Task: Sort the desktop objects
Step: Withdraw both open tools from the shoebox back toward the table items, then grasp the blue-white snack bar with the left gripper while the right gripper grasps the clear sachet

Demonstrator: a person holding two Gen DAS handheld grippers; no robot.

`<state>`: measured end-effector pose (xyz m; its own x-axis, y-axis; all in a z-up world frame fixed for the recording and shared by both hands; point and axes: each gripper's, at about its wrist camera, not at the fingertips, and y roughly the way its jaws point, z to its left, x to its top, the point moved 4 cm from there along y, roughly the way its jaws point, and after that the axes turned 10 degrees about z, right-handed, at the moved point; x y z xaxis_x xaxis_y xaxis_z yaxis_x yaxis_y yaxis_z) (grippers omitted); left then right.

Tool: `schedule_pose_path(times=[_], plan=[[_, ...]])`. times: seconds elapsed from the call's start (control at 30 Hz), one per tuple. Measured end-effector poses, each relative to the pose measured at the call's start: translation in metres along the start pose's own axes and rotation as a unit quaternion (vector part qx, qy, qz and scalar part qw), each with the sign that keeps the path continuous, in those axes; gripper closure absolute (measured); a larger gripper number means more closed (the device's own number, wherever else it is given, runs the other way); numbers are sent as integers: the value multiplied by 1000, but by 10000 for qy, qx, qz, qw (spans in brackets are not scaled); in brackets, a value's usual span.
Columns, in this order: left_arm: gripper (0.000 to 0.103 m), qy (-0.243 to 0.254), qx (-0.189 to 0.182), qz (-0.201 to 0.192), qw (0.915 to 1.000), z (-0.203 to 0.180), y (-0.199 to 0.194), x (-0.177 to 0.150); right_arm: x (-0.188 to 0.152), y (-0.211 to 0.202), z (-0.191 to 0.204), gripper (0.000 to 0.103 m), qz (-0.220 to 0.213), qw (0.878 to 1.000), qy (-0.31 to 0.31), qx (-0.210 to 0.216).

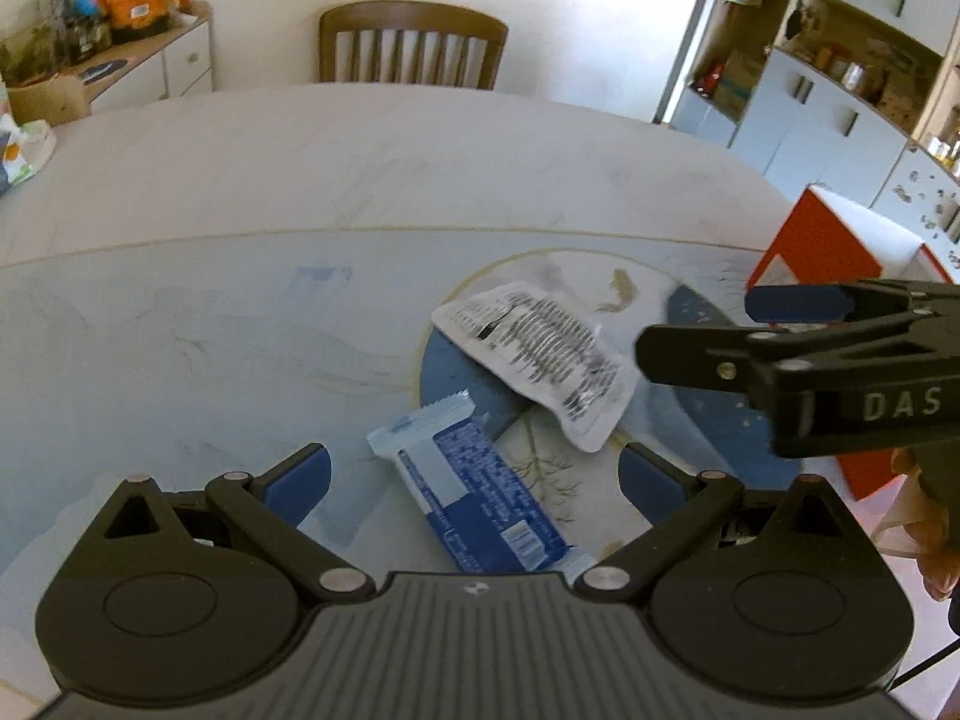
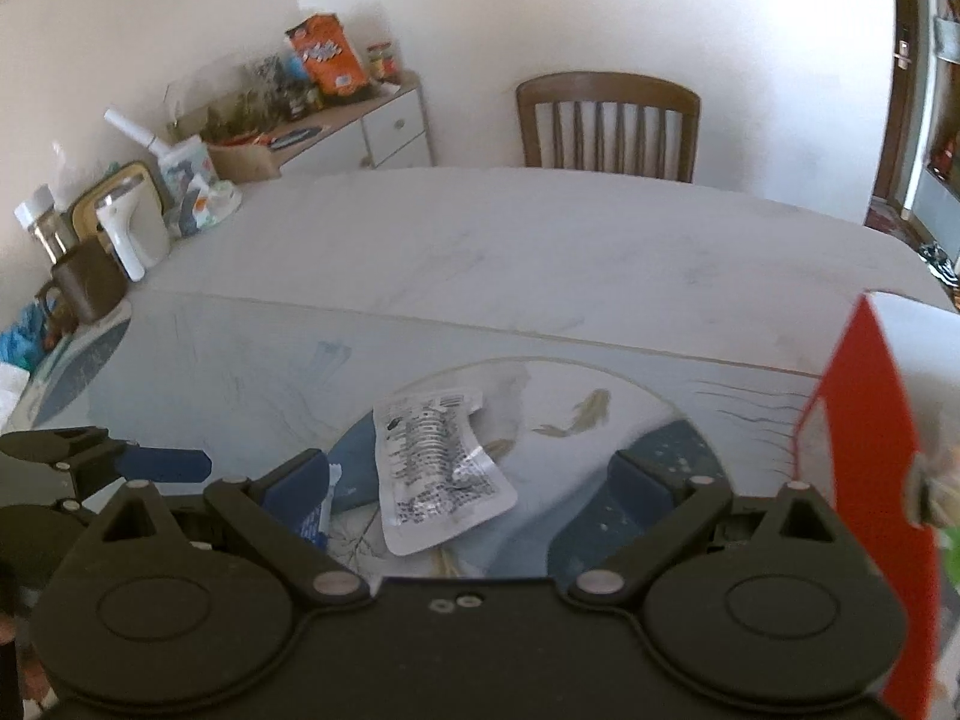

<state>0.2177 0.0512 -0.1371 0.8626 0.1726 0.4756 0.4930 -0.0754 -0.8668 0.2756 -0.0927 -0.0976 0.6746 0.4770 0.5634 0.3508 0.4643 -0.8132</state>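
A blue and white snack bar wrapper (image 1: 480, 486) lies flat on the table mat, between the open fingers of my left gripper (image 1: 474, 483). A white sachet with black print (image 1: 540, 360) lies just beyond it, to the right. In the right wrist view the sachet (image 2: 435, 468) lies between the open fingers of my right gripper (image 2: 468, 486), and only an edge of the snack bar (image 2: 318, 516) shows behind the left finger. The right gripper (image 1: 726, 330) enters the left wrist view from the right, beside the sachet. The left gripper's fingertip (image 2: 165, 464) shows at the left of the right wrist view.
A red and white box (image 1: 840, 264) stands on the table at the right, also seen in the right wrist view (image 2: 864, 480). A mug (image 2: 84, 288), a white dispenser (image 2: 132, 228) and bottles stand at the table's far left. A wooden chair (image 1: 414, 42) is behind the table.
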Motion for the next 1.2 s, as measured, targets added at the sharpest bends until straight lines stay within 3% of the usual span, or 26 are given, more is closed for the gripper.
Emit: schedule_pose_path(times=[0.4,0.83,1.0,1.2], plan=[[1,71,238,136,9996,-6,19,-9,6,44,8,11,340,9993,-129,-10],[1,70,367,127,9992,-4,26,-9,12,61,18,12,418,9986,-310,6],[1,135,411,123,9990,-6,27,-8,11,68,21,19,505,9979,-384,-89],[1,259,487,127,9984,-6,30,-8,11,74,21,20,547,9975,-388,-211]])
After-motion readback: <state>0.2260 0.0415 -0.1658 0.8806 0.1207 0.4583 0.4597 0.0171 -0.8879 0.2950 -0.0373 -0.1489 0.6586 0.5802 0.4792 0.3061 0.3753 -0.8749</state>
